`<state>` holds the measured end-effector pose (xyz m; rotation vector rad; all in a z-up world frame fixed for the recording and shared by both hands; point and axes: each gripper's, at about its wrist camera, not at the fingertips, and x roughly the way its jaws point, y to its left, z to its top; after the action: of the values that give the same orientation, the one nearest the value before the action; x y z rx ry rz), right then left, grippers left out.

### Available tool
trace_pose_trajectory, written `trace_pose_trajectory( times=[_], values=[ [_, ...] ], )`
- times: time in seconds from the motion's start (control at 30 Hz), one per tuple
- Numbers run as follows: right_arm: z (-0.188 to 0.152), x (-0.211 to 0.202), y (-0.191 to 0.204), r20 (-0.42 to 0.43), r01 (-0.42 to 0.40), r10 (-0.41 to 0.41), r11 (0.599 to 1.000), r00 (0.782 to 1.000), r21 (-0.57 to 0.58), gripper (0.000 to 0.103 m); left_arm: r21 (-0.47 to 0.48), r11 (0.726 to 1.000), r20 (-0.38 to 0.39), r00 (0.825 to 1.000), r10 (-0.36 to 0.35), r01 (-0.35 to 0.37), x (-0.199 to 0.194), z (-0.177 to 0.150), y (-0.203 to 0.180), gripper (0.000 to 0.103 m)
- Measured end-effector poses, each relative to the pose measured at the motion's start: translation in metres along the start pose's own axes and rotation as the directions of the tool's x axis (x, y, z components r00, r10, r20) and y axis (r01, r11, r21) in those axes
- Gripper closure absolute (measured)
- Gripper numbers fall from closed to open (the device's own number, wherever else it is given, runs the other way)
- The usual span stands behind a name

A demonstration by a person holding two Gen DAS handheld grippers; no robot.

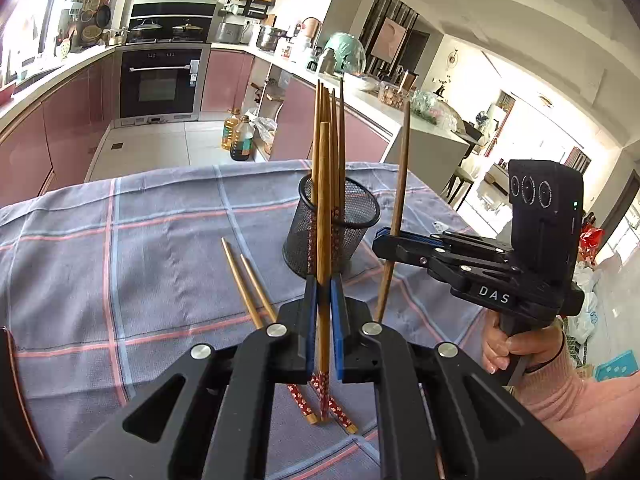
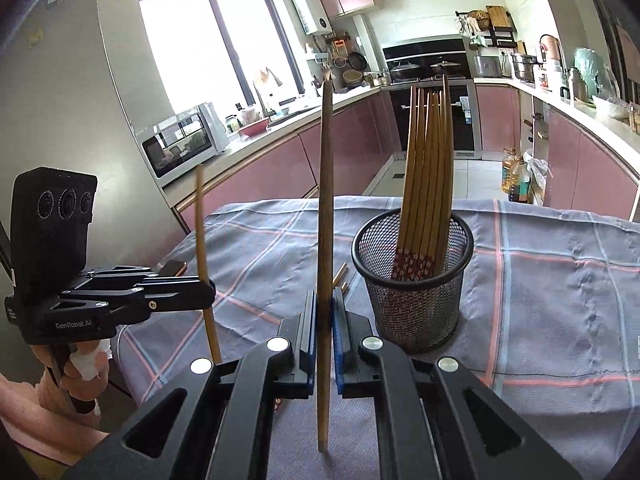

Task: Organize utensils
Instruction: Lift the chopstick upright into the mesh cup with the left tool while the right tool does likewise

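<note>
Clamped upright in each closed gripper, left gripper [image 1: 323, 320] and right gripper [image 2: 325, 336], is 1 chopstick [image 1: 324, 216] near the mesh cup [image 2: 416, 280], already holding a bundle, while 2 loose chopsticks [image 1: 250, 284] await on the tablecloth [image 1: 120, 240].

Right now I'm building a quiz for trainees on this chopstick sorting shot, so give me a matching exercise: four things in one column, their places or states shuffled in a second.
Things:
1. left claw
2. right claw
3. mesh cup
4. two loose chopsticks

Places or states:
A. lying flat on the plaid cloth
B. standing on the cloth, holding a bundle of chopsticks
C. shut on an upright chopstick whose lower end has a red flowered pattern
D. shut on an upright chopstick, seen on the right in the left wrist view

Pairs: 1-C, 2-D, 3-B, 4-A
</note>
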<state>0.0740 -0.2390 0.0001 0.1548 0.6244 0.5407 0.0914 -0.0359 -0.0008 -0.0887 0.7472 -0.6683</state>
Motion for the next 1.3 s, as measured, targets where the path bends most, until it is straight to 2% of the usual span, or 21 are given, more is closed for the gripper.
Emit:
trace_pose_trajectory(
  times=[0.4,0.87,1.07,1.3],
  values=[
    [0.038,-0.026,-0.005,0.103,0.042,-0.037,0.998,0.994,-0.042,0.097,0.011,1.000,0.107,0.994,-0.018,0.017,-0.016,0.047,-0.010,0.096],
    [0.086,-0.042,-0.011,0.194,0.098,-0.082,0.992,0.978,-0.075,0.097,0.063,0.998,0.230,0.973,-0.028,0.013,-0.027,0.114,-0.035,0.096],
    [0.097,-0.037,-0.015,0.207,0.108,-0.090,0.991,0.974,-0.075,0.097,0.079,0.997,0.227,0.974,0.008,-0.027,-0.014,0.125,-0.046,0.096],
    [0.094,-0.018,-0.023,0.172,0.128,-0.116,0.990,0.978,-0.058,0.097,0.096,0.993,0.166,0.985,0.050,-0.067,0.013,0.125,-0.051,0.096]
  ],
)
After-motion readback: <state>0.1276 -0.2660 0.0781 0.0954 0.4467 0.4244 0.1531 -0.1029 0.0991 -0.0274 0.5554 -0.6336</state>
